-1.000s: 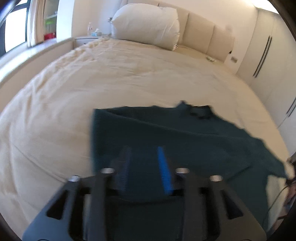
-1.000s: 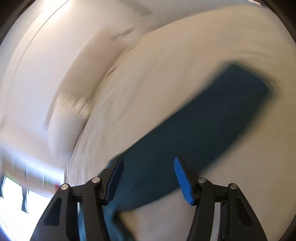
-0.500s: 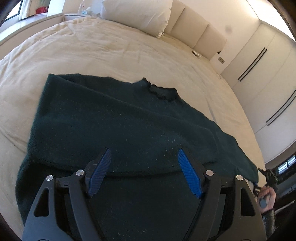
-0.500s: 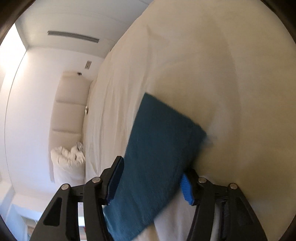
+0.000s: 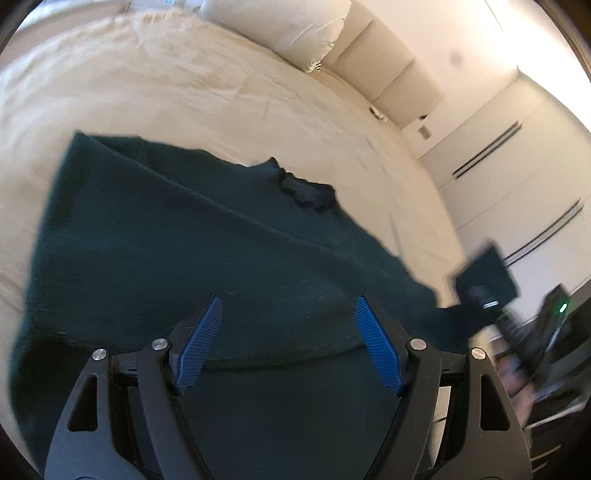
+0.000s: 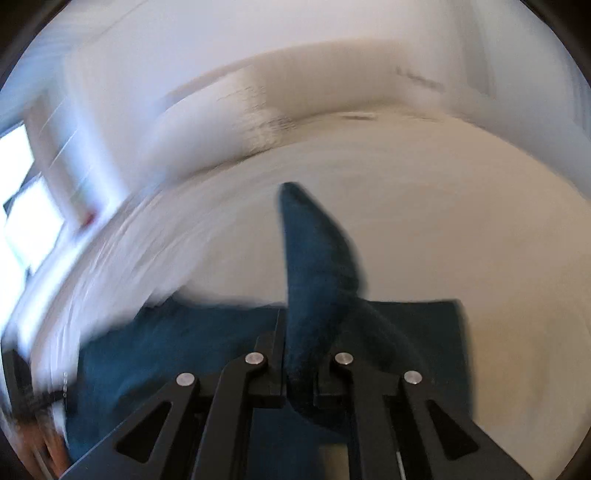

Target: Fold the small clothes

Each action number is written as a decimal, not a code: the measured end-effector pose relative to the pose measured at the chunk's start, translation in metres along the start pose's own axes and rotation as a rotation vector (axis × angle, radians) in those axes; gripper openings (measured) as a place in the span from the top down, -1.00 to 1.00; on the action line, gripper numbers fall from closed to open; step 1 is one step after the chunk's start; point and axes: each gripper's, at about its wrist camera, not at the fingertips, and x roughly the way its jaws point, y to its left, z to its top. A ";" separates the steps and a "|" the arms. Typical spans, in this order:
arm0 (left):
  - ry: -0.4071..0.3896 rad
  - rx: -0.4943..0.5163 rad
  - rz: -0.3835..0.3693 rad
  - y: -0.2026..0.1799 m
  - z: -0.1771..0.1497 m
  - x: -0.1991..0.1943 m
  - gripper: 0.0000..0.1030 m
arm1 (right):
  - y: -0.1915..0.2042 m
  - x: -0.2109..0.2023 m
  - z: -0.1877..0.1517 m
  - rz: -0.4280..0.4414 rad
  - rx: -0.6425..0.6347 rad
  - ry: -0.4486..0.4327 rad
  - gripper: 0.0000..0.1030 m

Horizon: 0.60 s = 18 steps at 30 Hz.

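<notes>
A dark teal sweater lies spread on the cream bed, its collar at the far edge. My left gripper is open and empty, just above the sweater's near part. My right gripper is shut on the sweater's sleeve, which sticks up between the jaws; the rest of the sweater lies below. In the left wrist view the right gripper shows blurred at the right edge, holding the sleeve end lifted.
A large pillow and padded headboard stand at the far end of the bed. White wardrobe doors line the right side. A window shows at the left in the blurred right wrist view.
My right gripper has closed on the sleeve and swung it up and around toward the sweater's body. My left gripper has stayed open and tilted slightly over the sweater.
</notes>
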 end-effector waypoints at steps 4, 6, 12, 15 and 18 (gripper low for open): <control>0.086 -0.120 -0.143 0.008 0.010 0.016 -0.44 | 0.094 0.055 -0.034 -0.032 -0.253 0.096 0.82; 0.145 -0.150 -0.208 0.004 0.013 0.029 -0.44 | 0.107 0.068 -0.047 -0.052 -0.279 0.110 0.82; 0.304 -0.219 -0.350 -0.018 0.034 0.080 -0.44 | 0.125 0.068 -0.071 -0.117 -0.404 0.104 0.75; 0.357 -0.181 -0.304 -0.027 0.042 0.101 -0.44 | 0.133 0.078 -0.070 -0.103 -0.428 0.118 0.54; 0.409 -0.196 -0.278 -0.028 0.037 0.119 -0.44 | 0.128 0.071 -0.073 -0.045 -0.409 0.147 0.18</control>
